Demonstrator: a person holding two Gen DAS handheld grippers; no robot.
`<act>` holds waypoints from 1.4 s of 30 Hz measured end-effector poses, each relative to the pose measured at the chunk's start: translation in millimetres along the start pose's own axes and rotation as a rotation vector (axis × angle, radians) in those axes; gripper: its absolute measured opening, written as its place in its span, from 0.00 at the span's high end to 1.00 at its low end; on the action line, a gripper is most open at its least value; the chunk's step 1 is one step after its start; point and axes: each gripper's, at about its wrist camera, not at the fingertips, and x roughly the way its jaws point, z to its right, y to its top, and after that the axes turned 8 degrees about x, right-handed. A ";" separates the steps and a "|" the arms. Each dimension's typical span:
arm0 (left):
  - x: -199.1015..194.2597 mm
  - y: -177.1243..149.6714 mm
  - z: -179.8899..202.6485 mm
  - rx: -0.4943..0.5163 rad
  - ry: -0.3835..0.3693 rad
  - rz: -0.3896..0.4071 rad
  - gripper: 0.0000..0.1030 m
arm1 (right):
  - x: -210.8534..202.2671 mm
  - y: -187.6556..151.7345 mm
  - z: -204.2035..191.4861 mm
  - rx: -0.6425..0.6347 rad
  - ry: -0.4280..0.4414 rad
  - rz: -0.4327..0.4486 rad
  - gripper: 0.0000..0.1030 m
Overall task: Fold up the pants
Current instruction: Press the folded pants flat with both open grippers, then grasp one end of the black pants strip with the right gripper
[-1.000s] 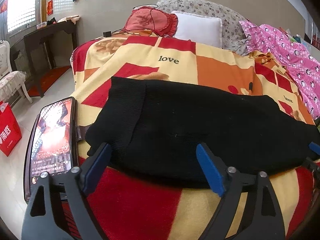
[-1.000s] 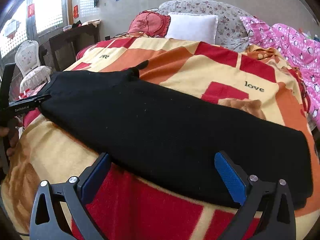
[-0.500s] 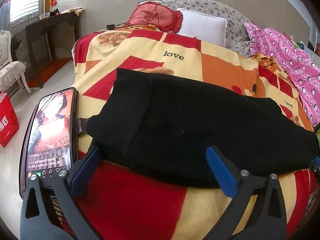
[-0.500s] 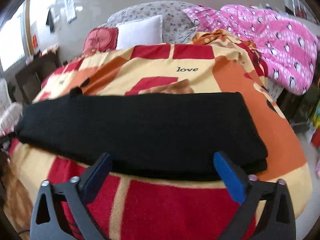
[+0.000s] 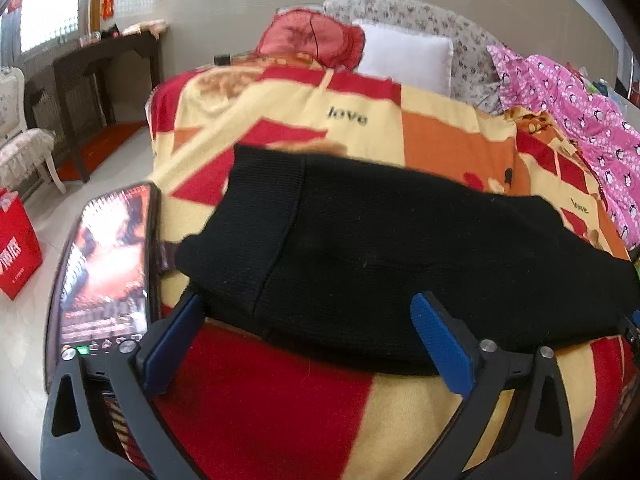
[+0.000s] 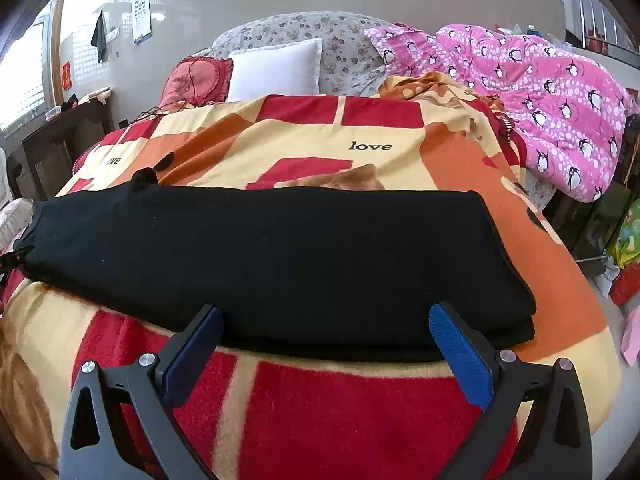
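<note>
- Black knit pants (image 6: pixel 276 256): folded lengthwise into a long band; lying flat across the near part of the blanket; one end at the left of the right wrist view, the other ending in stacked layers near the blanket's right edge; in the left wrist view a ribbed band (image 5: pixel 260 224) shows at the left end.
- Left gripper (image 5: pixel 308 336): jaws spread wide, closing slightly; blue pads on both fingers; fingertips at the near edge of the pants, one at the ribbed end, the other over the black cloth; nothing pinched between them.
- Right gripper (image 6: pixel 324 340): jaws at full spread; blue pads flanking the near edge of the pants toward the layered end; no cloth gripped.
- Blanket (image 6: pixel 320 408): red, orange and cream blocks; the word "love" printed in several places; covers the bed.
- Phone (image 5: pixel 104 276): lit screen; mounted beside the left gripper, at the left of its view.
- Pillows: white pillow (image 6: pixel 276 74) and red cushion (image 6: pixel 196 80) at the head of the bed; floral headboard (image 6: pixel 320 36) behind.
- Pink quilt (image 6: pixel 532 92): penguin print; heaped at the far right of the bed.
- Dark wooden table (image 5: pixel 100 64): against the wall at left; a red bag (image 5: pixel 16 248) on the floor nearby.
</note>
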 end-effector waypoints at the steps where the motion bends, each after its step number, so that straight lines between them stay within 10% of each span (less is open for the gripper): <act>1: -7.6 3.4 5.0 0.021 -0.015 0.030 0.04 | 0.0 0.0 -0.1 0.001 0.002 0.000 0.00; 7: -25.3 30.1 37.7 0.086 -0.136 0.102 0.03 | -0.2 -0.4 -2.0 -0.001 -0.001 0.009 0.00; 12: 21.0 32.0 50.2 0.074 -0.231 -0.110 0.03 | -0.4 -0.7 -2.6 -0.003 -0.002 0.009 0.00; 42: 21.9 23.4 64.7 0.149 -0.174 -0.101 0.00 | -14.4 30.9 -7.9 0.082 -0.001 -0.002 0.02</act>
